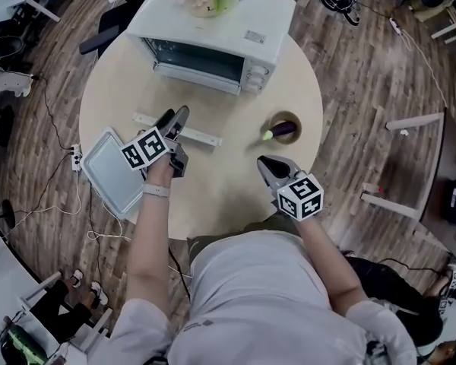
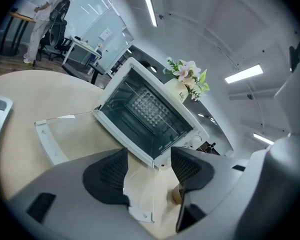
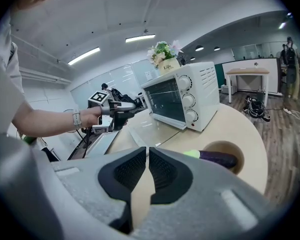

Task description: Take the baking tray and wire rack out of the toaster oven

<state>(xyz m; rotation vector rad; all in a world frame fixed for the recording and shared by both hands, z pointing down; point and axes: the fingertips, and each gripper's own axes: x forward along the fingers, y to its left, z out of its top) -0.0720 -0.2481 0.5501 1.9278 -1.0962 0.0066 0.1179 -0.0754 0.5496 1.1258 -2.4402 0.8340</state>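
1. Left tongs (image 1: 178,115) hung released and empty over the open glass door (image 1: 201,137); right tongs (image 1: 264,162) were clenched on nothing.
2. Tray (image 1: 106,175) lay at the table's (image 1: 235,192) left edge, beside the left hand.
3. Farther off, the oven (image 1: 213,21) gaped, with the rack (image 2: 157,115) showing as faint wires inside.

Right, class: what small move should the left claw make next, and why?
Probably ease the left claw forward into the oven, towards the wire rack. Its jaws stand open and empty, the door lies flat open, the tray is already out on the table, and the rack seems still inside.
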